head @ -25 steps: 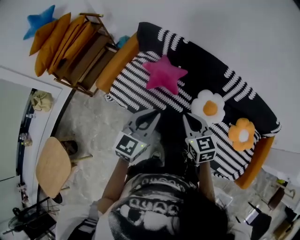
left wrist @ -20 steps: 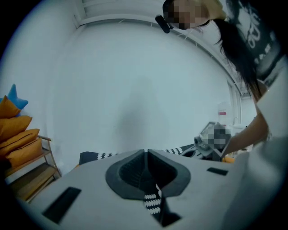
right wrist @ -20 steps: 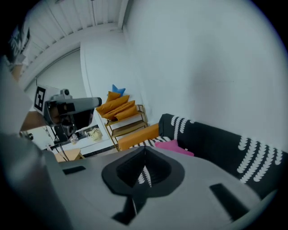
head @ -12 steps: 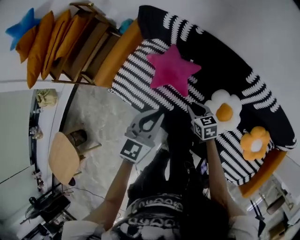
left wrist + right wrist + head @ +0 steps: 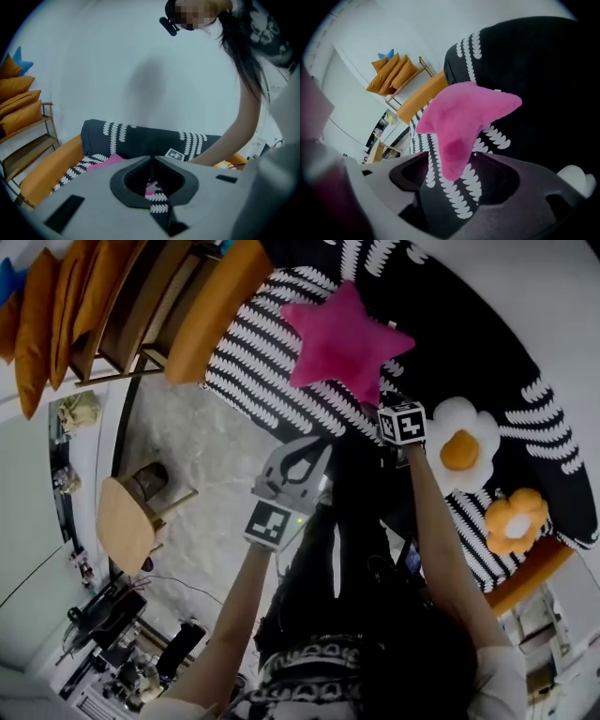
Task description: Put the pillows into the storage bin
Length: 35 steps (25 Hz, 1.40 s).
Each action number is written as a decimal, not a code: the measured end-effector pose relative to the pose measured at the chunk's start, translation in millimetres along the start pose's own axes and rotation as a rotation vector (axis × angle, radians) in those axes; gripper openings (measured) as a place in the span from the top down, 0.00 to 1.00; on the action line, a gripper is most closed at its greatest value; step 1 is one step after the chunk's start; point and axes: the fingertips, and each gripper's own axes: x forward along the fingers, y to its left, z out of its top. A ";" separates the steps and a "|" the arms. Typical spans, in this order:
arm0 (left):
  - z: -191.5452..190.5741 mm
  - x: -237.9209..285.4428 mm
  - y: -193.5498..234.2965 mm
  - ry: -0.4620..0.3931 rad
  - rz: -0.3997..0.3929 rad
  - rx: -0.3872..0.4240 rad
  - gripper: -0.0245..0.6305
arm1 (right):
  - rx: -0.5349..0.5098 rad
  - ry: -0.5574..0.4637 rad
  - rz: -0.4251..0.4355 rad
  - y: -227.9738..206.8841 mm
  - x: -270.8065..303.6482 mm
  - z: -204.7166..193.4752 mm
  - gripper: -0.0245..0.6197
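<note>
A pink star pillow (image 5: 345,341) lies on the black-and-white striped sofa (image 5: 525,381). My right gripper (image 5: 382,401) is at the star's lower point. In the right gripper view its jaws have just been opening and now stand wide, with that pink point (image 5: 454,154) between them, and the pads do not press it. My left gripper (image 5: 312,444) hangs shut and empty in front of the sofa seat, its tips meeting (image 5: 152,161). A white egg-like flower pillow (image 5: 461,444) and an orange flower pillow (image 5: 515,521) lie further right on the seat.
Orange cushions (image 5: 42,315) fill a wooden rack (image 5: 141,324) left of the sofa's orange armrest (image 5: 211,310). A round wooden stool (image 5: 122,526) stands on the pale rug (image 5: 206,493). Cables and gear lie at the lower left.
Both grippers have come down toward the sofa. The right one reached the pink star's lower point and its jaws opened. The left one stayed shut.
</note>
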 end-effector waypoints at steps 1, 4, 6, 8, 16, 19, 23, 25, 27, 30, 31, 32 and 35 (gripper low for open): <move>-1.7 4.3 3.9 0.003 0.007 0.007 0.93 | 0.000 0.026 0.003 -2.7 10.9 -2.7 0.46; -1.4 15.8 12.3 0.006 0.027 0.011 0.93 | 0.022 0.086 -0.020 -16.8 33.7 -11.9 0.38; -0.1 20.5 16.9 0.004 0.042 -0.005 0.93 | 0.058 0.100 -0.016 -21.3 44.2 -14.1 0.37; 0.0 22.5 20.9 0.005 0.051 -0.024 0.93 | 0.085 0.110 0.007 -19.9 53.6 -14.5 0.37; -5.7 11.5 31.8 0.024 0.045 -0.028 0.93 | 0.228 0.112 0.114 11.6 54.2 -5.6 0.64; -3.5 -7.4 31.1 0.014 0.051 -0.034 0.93 | 0.343 0.073 0.191 40.3 35.6 5.3 0.68; 7.6 -27.6 32.5 -0.020 0.039 -0.020 0.93 | 0.512 0.011 0.279 71.3 5.9 21.8 0.70; 12.4 -42.6 27.3 -0.032 0.025 -0.026 0.93 | 0.535 -0.017 0.297 90.9 -13.3 16.8 0.71; 13.6 -63.1 20.7 -0.028 0.007 -0.030 0.93 | 0.532 -0.030 0.304 119.1 -33.3 3.3 0.72; 14.0 -82.8 16.4 -0.033 -0.045 0.001 0.93 | 0.563 -0.085 0.304 153.2 -58.9 -8.4 0.73; 13.6 -87.8 15.2 -0.038 -0.065 0.014 0.93 | 0.582 -0.109 0.303 162.6 -66.5 -11.7 0.74; 11.9 -93.7 14.1 -0.043 -0.084 0.029 0.93 | 0.600 -0.132 0.303 172.8 -73.7 -15.7 0.74; 1.9 -117.4 15.2 -0.066 -0.139 0.097 0.93 | 0.651 -0.205 0.306 207.6 -93.0 -26.4 0.75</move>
